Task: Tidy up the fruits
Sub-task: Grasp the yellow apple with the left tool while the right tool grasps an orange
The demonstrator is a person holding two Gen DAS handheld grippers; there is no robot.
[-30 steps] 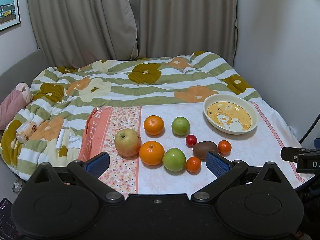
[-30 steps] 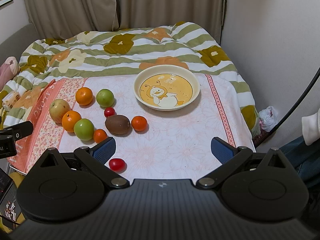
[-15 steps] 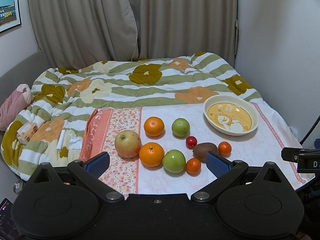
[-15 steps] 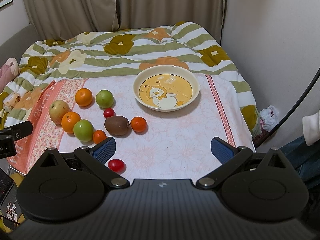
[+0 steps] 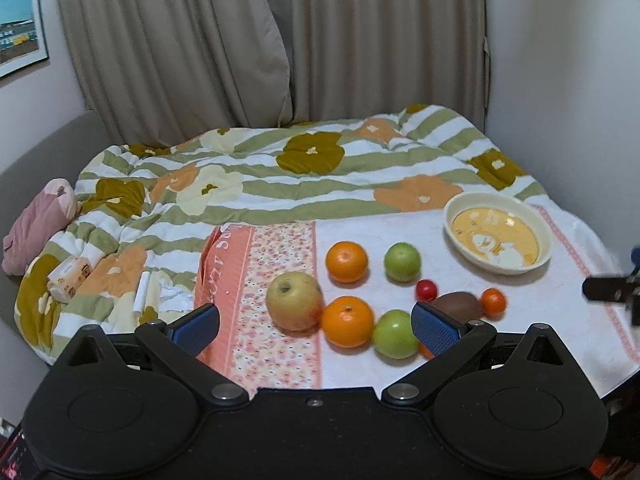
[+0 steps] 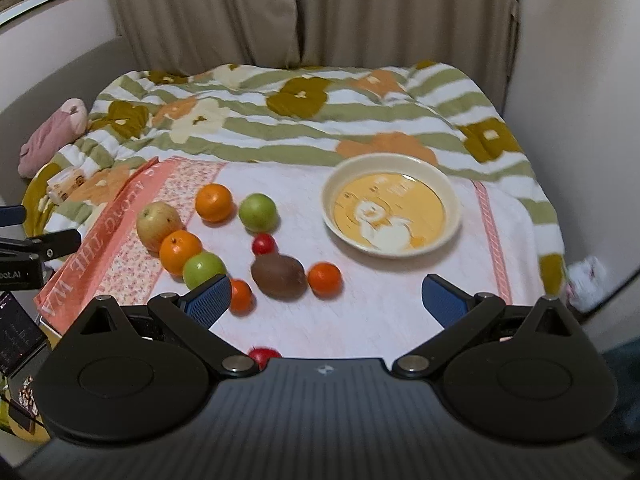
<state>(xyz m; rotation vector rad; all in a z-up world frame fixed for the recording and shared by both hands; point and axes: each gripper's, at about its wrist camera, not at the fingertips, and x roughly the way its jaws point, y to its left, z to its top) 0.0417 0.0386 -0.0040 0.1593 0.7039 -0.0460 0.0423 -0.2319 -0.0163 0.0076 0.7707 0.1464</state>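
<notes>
Fruit lies on a pink-white cloth [image 6: 380,304] on the bed: a yellow apple [image 5: 294,300] [image 6: 158,225], two oranges [image 5: 346,261] [image 5: 347,321], two green apples [image 5: 402,262] [image 5: 394,338], a brown kiwi [image 6: 278,276], small tangerines [image 6: 325,278] [image 6: 241,295] and red tomatoes [image 6: 264,244] [image 6: 262,356]. A cream bowl [image 6: 454,216] [image 5: 540,256] with a yellow cartoon inside stands empty at the right. My left gripper [image 5: 316,322] hovers open just before the front fruit row. My right gripper [image 6: 326,298] is open near the kiwi, holding nothing.
A green-striped floral duvet [image 5: 300,168] covers the bed behind the cloth. A pink plush [image 5: 36,220] and a tissue pack [image 5: 68,276] lie at the left. Curtains [image 5: 280,40] and a white wall [image 5: 560,80] close in the back and right.
Both grippers have moved forward toward the fruit. The right gripper has advanced most, so the near red tomato now sits at its body's edge. No fruit has moved.
</notes>
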